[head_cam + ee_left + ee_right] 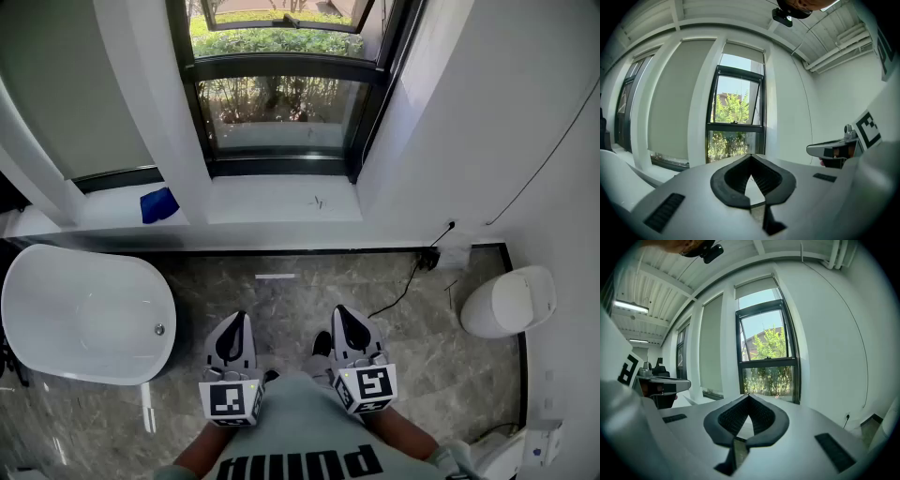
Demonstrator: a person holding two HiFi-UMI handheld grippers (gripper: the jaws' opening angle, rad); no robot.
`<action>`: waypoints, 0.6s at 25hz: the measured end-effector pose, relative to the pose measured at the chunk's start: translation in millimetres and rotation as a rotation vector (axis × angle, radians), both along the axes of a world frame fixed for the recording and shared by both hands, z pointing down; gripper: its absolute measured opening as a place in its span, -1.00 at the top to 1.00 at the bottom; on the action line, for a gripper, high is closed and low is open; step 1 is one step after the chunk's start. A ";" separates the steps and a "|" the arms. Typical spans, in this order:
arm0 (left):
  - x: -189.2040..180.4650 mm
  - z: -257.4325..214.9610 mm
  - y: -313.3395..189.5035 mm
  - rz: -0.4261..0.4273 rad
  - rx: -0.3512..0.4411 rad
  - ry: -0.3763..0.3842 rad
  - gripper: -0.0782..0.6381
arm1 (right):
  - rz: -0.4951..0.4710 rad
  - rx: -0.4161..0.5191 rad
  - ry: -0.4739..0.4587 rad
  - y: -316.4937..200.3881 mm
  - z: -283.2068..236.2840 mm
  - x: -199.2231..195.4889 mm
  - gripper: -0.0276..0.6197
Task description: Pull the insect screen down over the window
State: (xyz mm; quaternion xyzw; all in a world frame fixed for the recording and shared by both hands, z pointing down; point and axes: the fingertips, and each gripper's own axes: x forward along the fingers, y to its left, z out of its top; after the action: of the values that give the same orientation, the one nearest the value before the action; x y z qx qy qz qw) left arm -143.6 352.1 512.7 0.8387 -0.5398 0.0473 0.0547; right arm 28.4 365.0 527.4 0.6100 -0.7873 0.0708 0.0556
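Note:
The window [277,103] with a dark frame is ahead of me, its upper sash tilted open onto green bushes. In the left gripper view the window [736,122] has a pale strip of screen [743,50] only at its very top; the right gripper view shows the same strip [757,287] above the window [768,357]. My left gripper [234,325] and right gripper [343,317] are held low, close to my body and far from the window. Both are shut with nothing between the jaws, as seen at the left gripper [751,158] and the right gripper [749,397].
A white bathtub [84,314] stands at the left. A blue cloth [159,204] lies on the white sill [281,199]. A white toilet [506,302] is at the right, with a black cable and socket [429,257] by the wall. Grey marble floor [291,300] lies between.

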 end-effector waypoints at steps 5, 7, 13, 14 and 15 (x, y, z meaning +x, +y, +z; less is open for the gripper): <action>-3.4 11.3 1.6 -0.006 -0.016 -0.018 0.75 | -0.001 -0.005 0.004 -0.6 3.1 -1.0 0.93; -3.8 12.0 1.9 -0.008 -0.017 -0.020 0.75 | -0.001 -0.005 0.004 -0.4 3.9 -0.4 0.93; -5.8 12.3 -0.1 -0.014 -0.017 -0.020 0.75 | -0.041 -0.015 -0.030 -4.1 4.1 -6.4 0.93; -6.2 12.3 -0.3 -0.016 -0.018 -0.019 0.75 | -0.047 -0.016 -0.034 -4.5 4.1 -7.5 0.92; -6.8 12.2 -0.6 -0.018 -0.019 -0.019 0.75 | -0.051 -0.016 -0.035 -5.1 4.1 -8.3 0.92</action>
State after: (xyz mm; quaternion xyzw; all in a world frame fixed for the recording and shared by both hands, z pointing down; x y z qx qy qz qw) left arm -150.4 351.5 525.0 0.8329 -0.5472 0.0599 0.0579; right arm 20.1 359.9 531.5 0.5881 -0.8028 0.0861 0.0485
